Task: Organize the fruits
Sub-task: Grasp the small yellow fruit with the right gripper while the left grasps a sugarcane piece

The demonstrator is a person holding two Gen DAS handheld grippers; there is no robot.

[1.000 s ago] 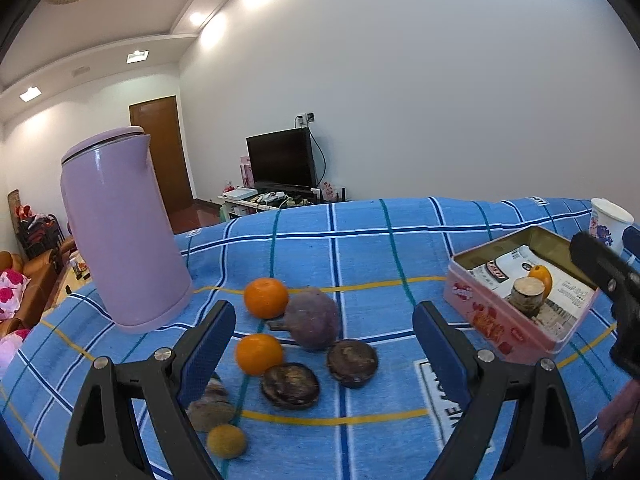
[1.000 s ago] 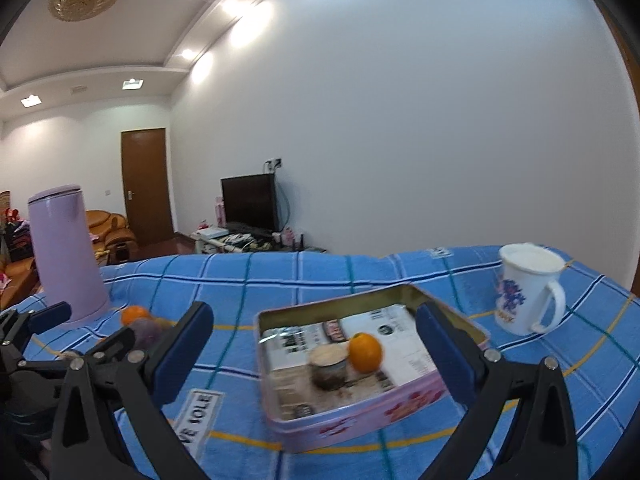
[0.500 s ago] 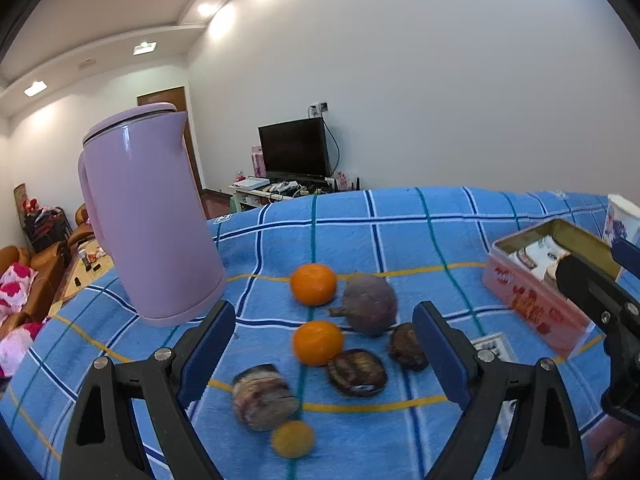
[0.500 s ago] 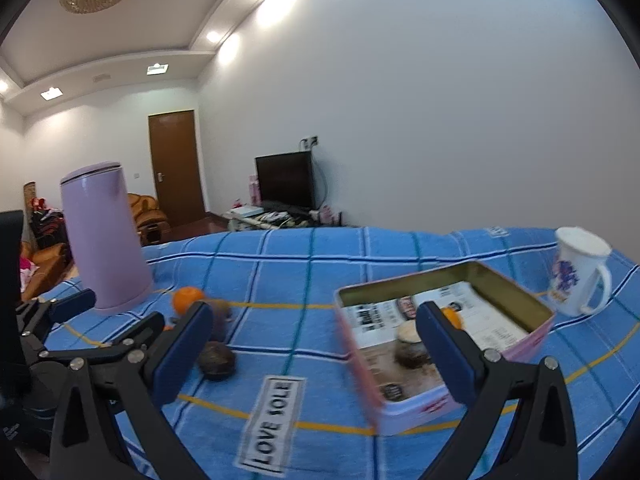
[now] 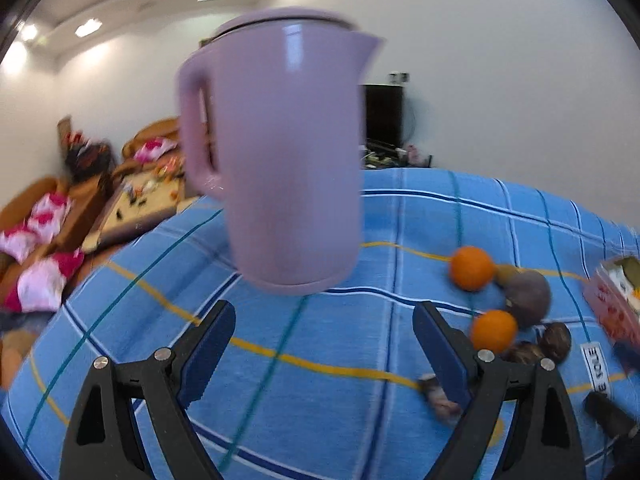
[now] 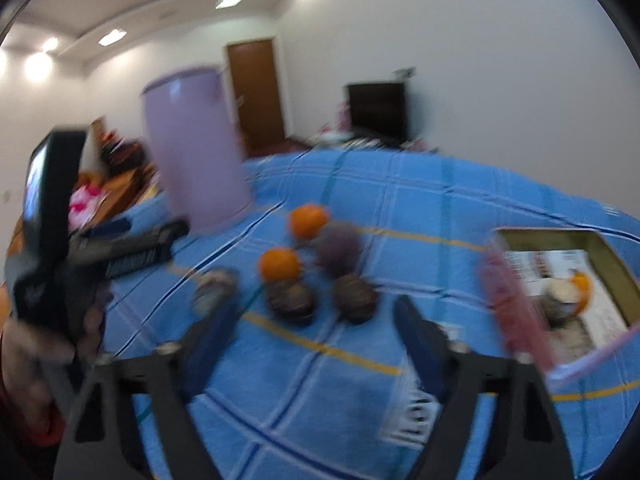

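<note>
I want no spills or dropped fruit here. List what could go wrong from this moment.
1. The left gripper points at the tall purple jug, close ahead; a further push could tip it.
2. The right gripper has just been closing with nothing between its fingers; it may nudge the dark round fruits so they roll.
3. Both views are blurred, so aim may be poor.

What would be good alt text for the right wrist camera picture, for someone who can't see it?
Blurred fisheye view along an open, empty claw above a blue checked tablecloth, with two oranges and several dark round fruits just beyond its fingertips. A pink tin holding another orange stands right, a lilac jug left.
</note>
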